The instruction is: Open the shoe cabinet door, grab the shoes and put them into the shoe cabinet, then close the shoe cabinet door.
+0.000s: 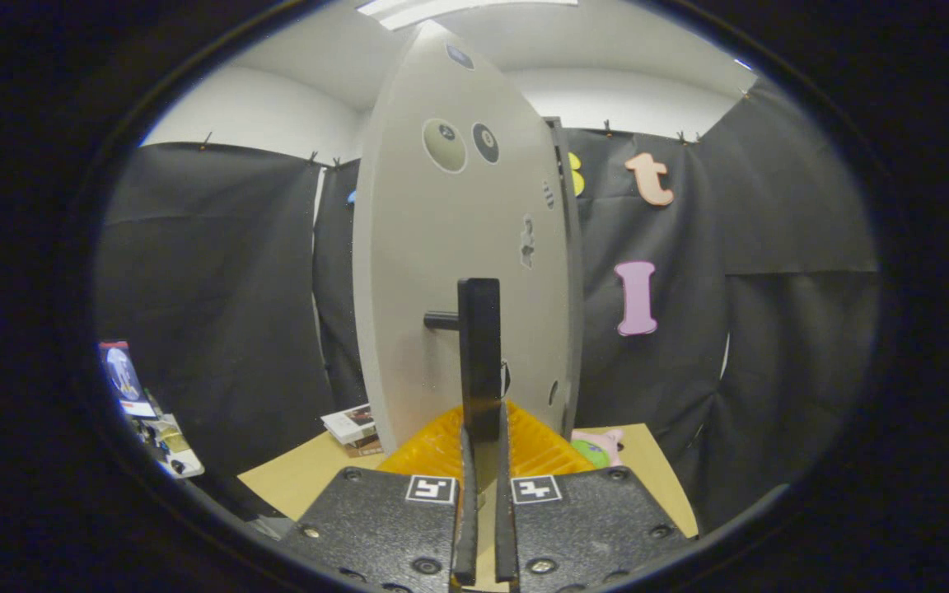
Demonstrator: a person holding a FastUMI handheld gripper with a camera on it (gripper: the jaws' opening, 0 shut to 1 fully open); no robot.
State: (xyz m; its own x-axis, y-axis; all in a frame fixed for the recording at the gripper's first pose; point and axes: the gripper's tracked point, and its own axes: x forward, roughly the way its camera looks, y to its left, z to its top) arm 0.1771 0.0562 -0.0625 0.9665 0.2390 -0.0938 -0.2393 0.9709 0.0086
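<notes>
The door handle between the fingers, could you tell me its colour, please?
Black, in the gripper view: handle.

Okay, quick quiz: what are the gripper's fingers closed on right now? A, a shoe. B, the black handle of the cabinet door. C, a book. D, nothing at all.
B: the gripper has both fingers pressed against the lower end of the black handle, which stands upright off the grey cabinet door.

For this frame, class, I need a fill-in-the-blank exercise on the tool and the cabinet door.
1. The tool has its fingers closed on the door's black ____.
2. The handle belongs to the pale grey cabinet ____.
3. The door stands on a light wooden ____.
4. Left of the door, on the table, lies a small stack of ____.

Missing words: handle; door; table; books
</notes>
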